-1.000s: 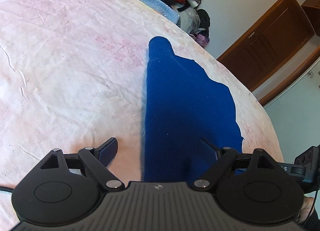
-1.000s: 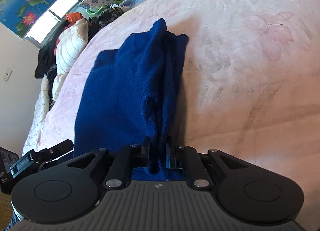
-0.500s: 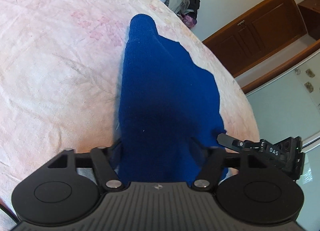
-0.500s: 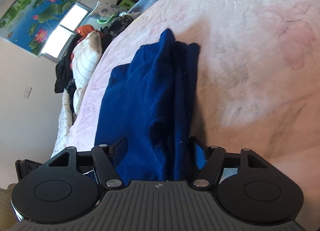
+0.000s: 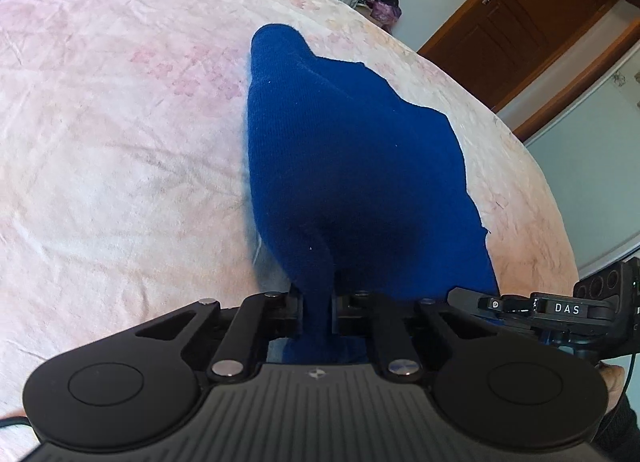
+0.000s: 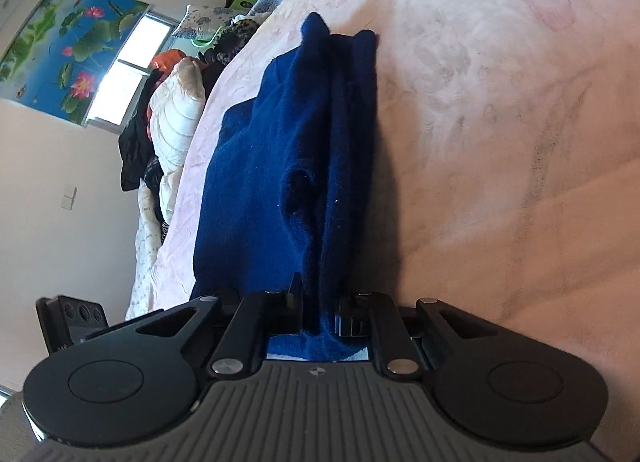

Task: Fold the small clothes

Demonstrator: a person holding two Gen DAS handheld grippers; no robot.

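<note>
While both of my grippers sit low over the pink bed point(image 5: 120, 149), each has its fingers pinched onto the near edge of the blue garment point(image 5: 352, 165). My left gripper point(image 5: 318, 316) clamps a bunched ridge of the cloth, which spreads away from it across the bedspread. My right gripper point(image 6: 320, 314) grips a stack of folded layers of the same garment point(image 6: 296, 149), stretching straight ahead. Its black body point(image 5: 560, 308) shows just beside the left one.
</note>
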